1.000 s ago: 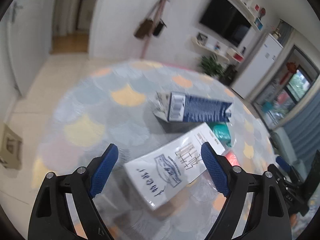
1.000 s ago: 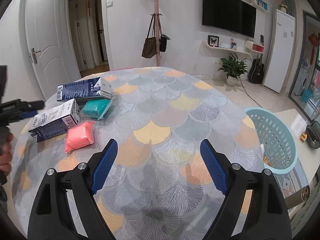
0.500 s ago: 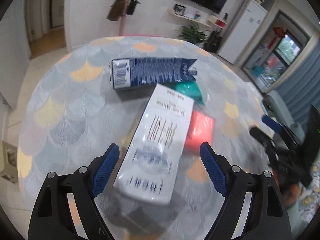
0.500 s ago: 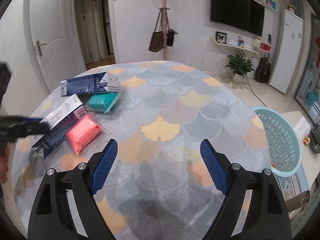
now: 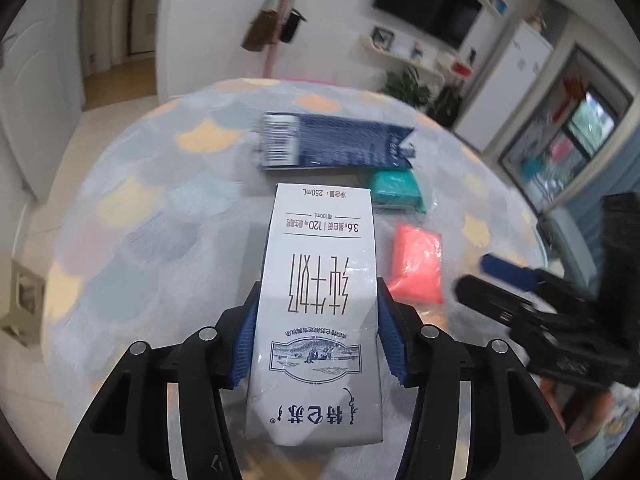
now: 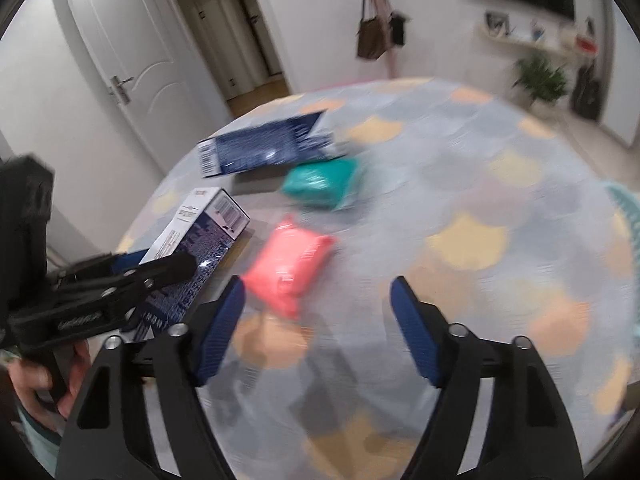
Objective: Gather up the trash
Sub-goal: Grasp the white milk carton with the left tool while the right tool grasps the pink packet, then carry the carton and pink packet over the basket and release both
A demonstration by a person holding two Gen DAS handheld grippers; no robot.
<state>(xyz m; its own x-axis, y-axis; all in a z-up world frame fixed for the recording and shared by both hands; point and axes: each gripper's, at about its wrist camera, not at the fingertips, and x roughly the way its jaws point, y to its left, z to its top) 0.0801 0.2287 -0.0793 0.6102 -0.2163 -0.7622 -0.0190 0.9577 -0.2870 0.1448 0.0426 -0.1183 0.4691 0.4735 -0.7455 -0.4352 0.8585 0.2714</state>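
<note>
My left gripper is shut on a white milk carton lying on the round table; it also shows from the side in the right wrist view. Beyond it lie a dark blue carton, a teal packet and a pink packet. My right gripper is open and empty, hovering just short of the pink packet, with the teal packet and blue carton farther back.
The round table has a scale-pattern cloth. A light teal laundry basket stands on the floor past its right edge. The other gripper shows at the right of the left wrist view. A white door, coat stand and wall TV lie behind.
My left gripper lined up with the white carton and closed on it. My right gripper swung left across the table toward the pink packet.
</note>
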